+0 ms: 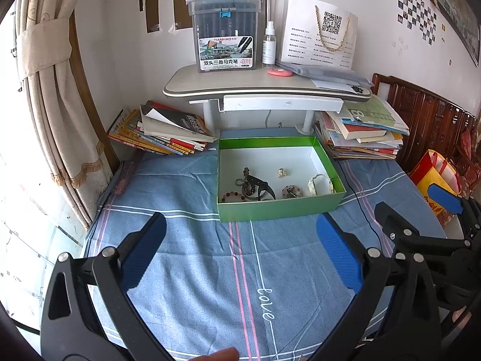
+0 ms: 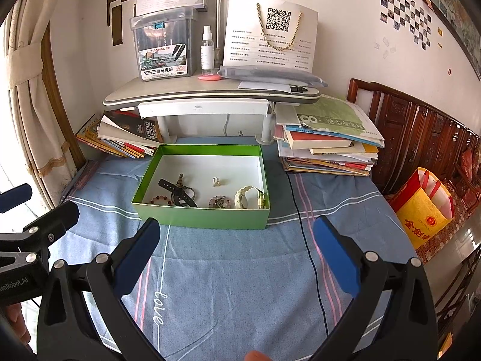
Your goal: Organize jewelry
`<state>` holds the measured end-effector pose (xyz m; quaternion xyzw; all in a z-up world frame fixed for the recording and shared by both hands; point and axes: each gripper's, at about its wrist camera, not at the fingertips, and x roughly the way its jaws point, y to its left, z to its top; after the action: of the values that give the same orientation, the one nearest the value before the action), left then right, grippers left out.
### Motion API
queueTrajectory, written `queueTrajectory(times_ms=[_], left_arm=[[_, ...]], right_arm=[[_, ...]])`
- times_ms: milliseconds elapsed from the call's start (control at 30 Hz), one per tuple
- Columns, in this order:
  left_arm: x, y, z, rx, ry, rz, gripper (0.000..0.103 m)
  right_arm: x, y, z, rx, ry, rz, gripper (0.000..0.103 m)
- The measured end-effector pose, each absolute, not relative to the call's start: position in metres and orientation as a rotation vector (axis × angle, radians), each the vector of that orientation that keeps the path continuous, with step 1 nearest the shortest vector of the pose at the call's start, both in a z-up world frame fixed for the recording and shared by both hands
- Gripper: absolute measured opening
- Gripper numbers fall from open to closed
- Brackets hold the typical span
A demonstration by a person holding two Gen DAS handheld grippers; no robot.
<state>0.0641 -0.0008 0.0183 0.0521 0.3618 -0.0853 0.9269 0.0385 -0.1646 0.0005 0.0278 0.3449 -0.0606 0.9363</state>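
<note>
Covering the bench (image 1: 192,240) is a blue striped cloth (image 2: 240,270); the green box (image 1: 279,207) holding the jewelry (image 1: 258,185) sits mid-surface, book stacks (image 2: 327,147) and a raised shelf (image 2: 210,91) behind. Left hand-held gripper (image 1: 240,252) and right hand-held gripper (image 2: 236,255) hover spread, empty.

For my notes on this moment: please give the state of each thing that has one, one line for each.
left gripper: open, empty
right gripper: open, empty
green box: lid off, jewelry inside
white watch: lying in the box
marker case: closed, upright
spray bottle: upright, capped
</note>
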Motion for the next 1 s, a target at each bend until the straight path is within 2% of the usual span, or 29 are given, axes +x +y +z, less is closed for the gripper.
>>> queueTrajectory(times_ms=[1000], left_arm=[[0.067, -0.0009, 0.0153, 0.122, 0.747, -0.192, 0.099]], right_arm=[[0.0385, -0.1651, 0.0004, 0.068, 0.7, -0.138, 0.1]])
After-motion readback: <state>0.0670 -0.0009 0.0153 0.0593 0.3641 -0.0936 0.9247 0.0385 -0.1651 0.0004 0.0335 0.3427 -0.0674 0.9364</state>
